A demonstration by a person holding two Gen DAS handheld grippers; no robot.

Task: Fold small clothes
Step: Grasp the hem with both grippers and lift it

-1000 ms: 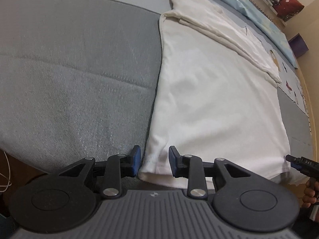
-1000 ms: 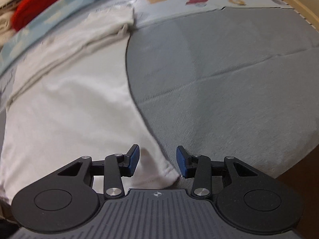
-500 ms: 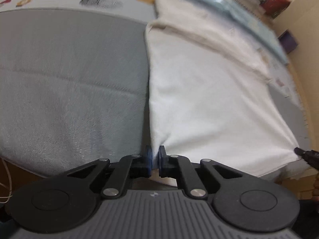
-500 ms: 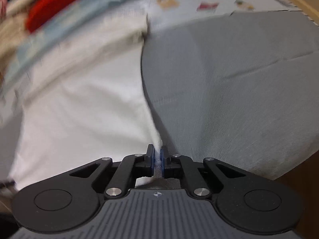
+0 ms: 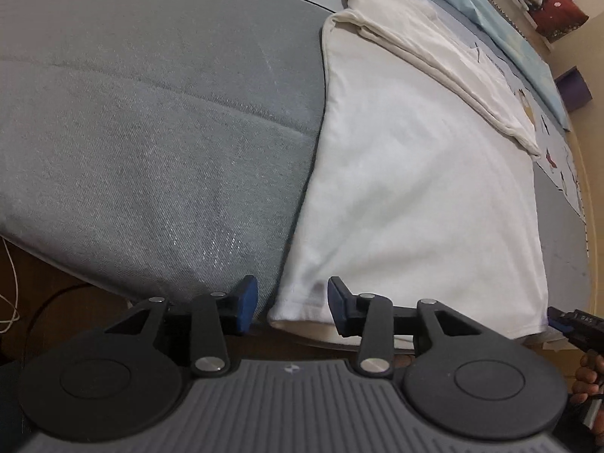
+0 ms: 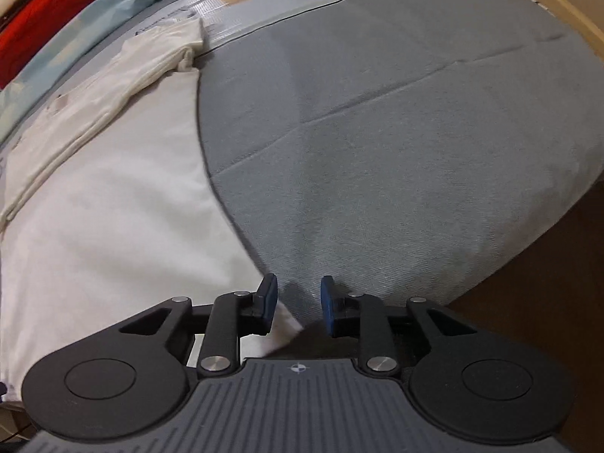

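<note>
Left wrist view: the left tool (image 5: 291, 304) straddles the near left corner of the white garment (image 5: 415, 196), jaws opening, pads clear of the cloth. The right tool (image 6: 295, 308) stands likewise at the near right corner, also opening, holding nothing. Probably both corners sit framed for pinching. The garment lies flat on the grey bed (image 6: 396, 158), far edge already folded over.

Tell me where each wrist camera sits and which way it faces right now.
Left wrist: on the left gripper, angled down at the white garment's near corner; jaws opening, a hand at right.
Right wrist: on the right gripper, angled down at the garment's other near corner; jaws opening.
Shared: white garment, grey mat.
</note>
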